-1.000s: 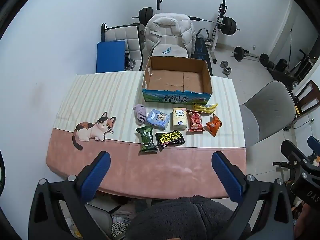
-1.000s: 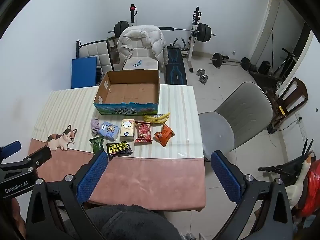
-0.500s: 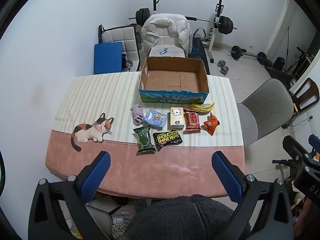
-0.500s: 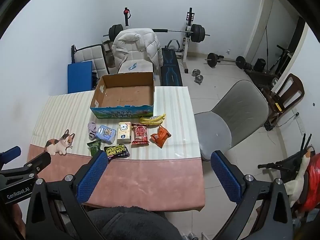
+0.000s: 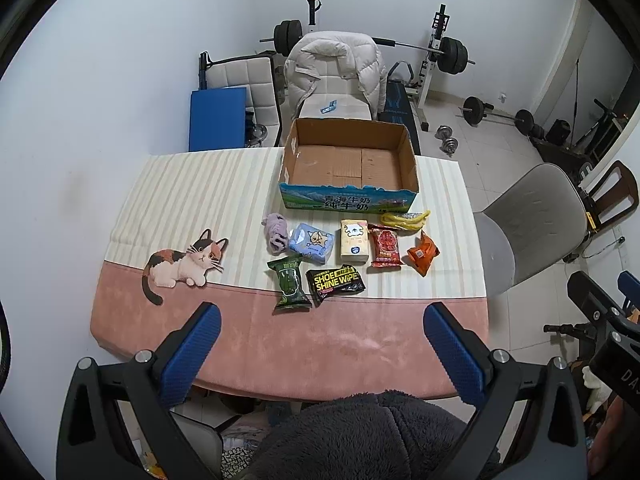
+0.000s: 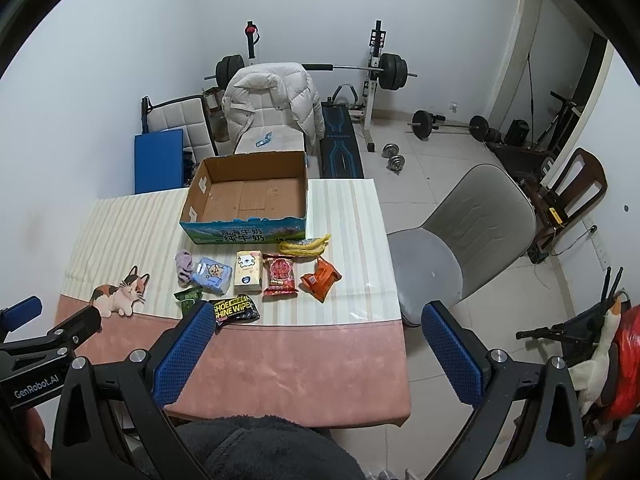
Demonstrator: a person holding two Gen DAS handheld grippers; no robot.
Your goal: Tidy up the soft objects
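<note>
A: Grippers first?
B: Left gripper jaws wide apart, nothing between them, held above the near pink edge of the table. Right gripper same, jaws spread and empty, over the near right part of the table.

A: The soft stuff?
B: All on the striped part of the cloth, clustered just in front of the cardboard box. Back row, left to right: purple sock, blue tissue pack touching it, cream tissue pack, red snack bag, orange packet. Yellow wrapper sits behind the red bag, close to the box's front right corner.

A: Front row?
B: Green pouch and black shoe-wipe pack, side by side, near the line where stripes meet pink. In the right wrist view the gripper's left finger covers part of the wipe pack.

A: Box?
B: Open top, plain brown floor showing, blue printed front wall, at the far side of the table.

A: Anything else?
B: Cat print on the cloth, left of the items. Grey chair beside the table's right side. White puffer jacket draped on a chair behind the box, barbell rack at the back wall.
</note>
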